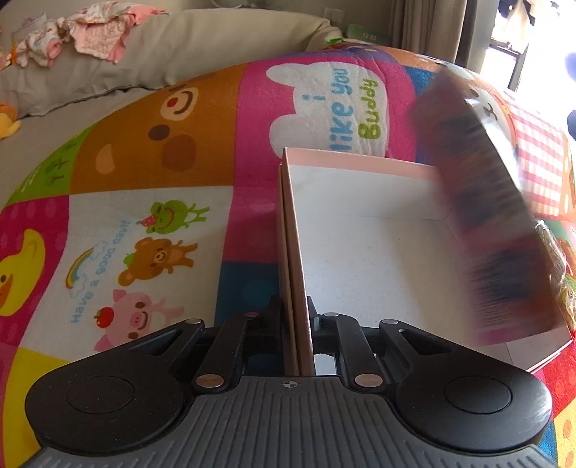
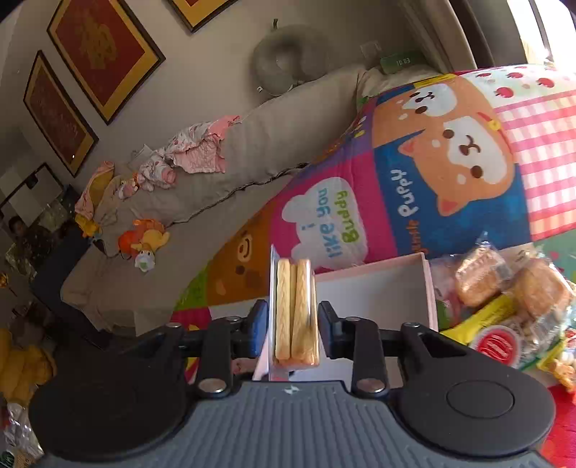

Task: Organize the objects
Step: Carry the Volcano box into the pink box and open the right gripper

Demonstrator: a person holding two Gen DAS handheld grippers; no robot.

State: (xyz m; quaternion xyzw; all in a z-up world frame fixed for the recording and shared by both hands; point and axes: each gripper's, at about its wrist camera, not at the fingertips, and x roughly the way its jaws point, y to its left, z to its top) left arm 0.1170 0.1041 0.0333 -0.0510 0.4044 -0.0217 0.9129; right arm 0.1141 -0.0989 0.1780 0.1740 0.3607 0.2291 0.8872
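Observation:
A shallow pink cardboard box [image 1: 360,259] with a white inside lies on the cartoon play mat. My left gripper [image 1: 293,306] is shut on the box's left wall [image 1: 291,234], one finger on either side of it. A blurred brownish shape [image 1: 478,201] crosses the box's right side; I cannot tell what it is. In the right wrist view my right gripper [image 2: 293,320] is shut on a clear packet of biscuit sticks [image 2: 297,288], held upright above the mat. The same box [image 2: 378,288] sits just behind and to the right of the packet.
A heap of wrapped snacks [image 2: 504,298] lies on the mat right of the box. The colourful play mat [image 1: 144,216] covers the surface. A long grey cushion [image 1: 180,46] with baby clothes [image 1: 90,32] runs along the far side, with soft toys [image 2: 144,241] beside it.

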